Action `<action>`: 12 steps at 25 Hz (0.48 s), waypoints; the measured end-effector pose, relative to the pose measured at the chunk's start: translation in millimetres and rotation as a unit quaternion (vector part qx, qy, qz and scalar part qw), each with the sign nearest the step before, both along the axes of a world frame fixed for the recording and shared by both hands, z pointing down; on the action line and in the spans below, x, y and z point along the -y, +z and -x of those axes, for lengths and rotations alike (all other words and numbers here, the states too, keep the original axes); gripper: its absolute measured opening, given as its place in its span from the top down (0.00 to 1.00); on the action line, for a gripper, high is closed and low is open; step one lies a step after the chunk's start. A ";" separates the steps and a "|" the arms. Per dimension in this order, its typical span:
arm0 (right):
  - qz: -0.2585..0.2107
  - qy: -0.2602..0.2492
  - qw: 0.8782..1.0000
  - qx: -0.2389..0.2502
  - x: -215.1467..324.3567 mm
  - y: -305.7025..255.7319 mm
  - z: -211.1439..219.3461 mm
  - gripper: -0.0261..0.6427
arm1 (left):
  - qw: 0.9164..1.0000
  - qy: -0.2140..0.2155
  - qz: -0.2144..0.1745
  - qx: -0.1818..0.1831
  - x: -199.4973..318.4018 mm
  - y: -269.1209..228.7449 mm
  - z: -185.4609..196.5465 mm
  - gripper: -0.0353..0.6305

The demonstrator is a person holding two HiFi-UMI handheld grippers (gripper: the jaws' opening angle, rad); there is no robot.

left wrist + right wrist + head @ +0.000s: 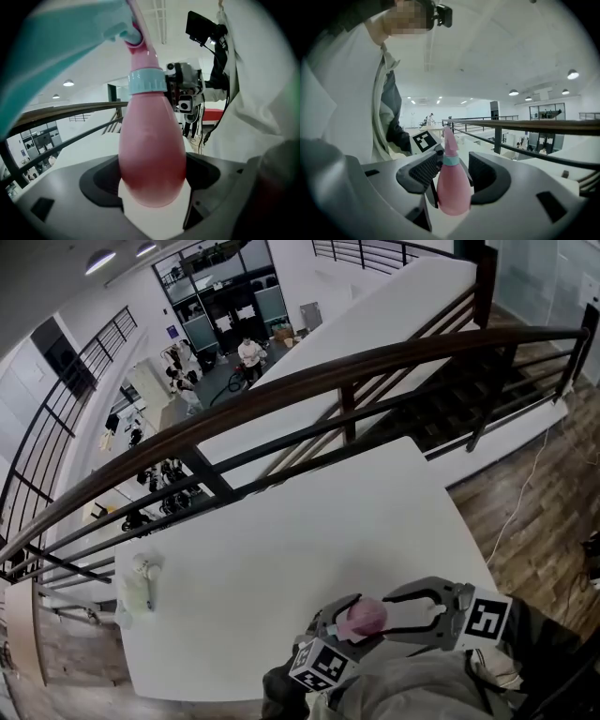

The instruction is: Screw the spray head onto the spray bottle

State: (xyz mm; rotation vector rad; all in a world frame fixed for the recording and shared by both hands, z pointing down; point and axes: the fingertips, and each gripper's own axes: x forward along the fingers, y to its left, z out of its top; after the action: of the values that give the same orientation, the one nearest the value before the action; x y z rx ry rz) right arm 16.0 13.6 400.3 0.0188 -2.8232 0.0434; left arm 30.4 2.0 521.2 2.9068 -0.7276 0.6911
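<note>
One pink bottle [362, 618] in left gripper [152, 183]; one pale thing [139, 589], perhaps another bottle.

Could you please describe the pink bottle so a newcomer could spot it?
At the white table's near edge, the left gripper and right gripper meet. Between their jaws is the pink teardrop-shaped plastic bottle, the only pink thing, with a pale blue collar.
</note>
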 end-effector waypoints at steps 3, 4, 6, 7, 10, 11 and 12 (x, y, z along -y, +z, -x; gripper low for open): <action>0.010 0.002 1.000 0.020 -16.3 -1.9 11.0 0.66 | 0.999 -0.021 0.024 -0.004 1.9 4.2 -0.8 0.33; 0.026 0.001 0.999 0.029 -22.5 -2.2 13.8 0.66 | 0.999 -0.031 0.036 -0.006 2.1 6.0 -1.1 0.33; 0.049 -0.009 0.998 0.026 -36.7 2.6 21.2 0.66 | 0.997 -0.048 0.058 0.002 2.9 10.7 -0.3 0.33; 0.048 -0.016 0.999 0.020 -42.7 6.1 26.5 0.66 | 0.996 -0.053 0.064 0.010 3.4 12.9 0.1 0.33; 0.022 -0.024 0.999 0.015 -47.4 11.4 32.7 0.69 | 0.996 -0.049 0.064 0.026 2.1 15.4 -2.4 0.33; 0.021 -0.026 0.999 0.017 -46.6 10.9 28.0 0.69 | 0.997 -0.046 0.061 0.029 1.7 16.1 -2.4 0.33; 0.027 -0.029 0.999 0.020 -46.3 9.8 20.5 0.69 | 0.997 -0.040 0.058 0.034 0.8 17.1 -1.7 0.33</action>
State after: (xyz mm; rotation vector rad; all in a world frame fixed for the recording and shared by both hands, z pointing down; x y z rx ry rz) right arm -4.5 59.9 410.1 -0.0773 -2.8586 0.1074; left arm 32.1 1.2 538.3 2.7457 -0.7782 0.7988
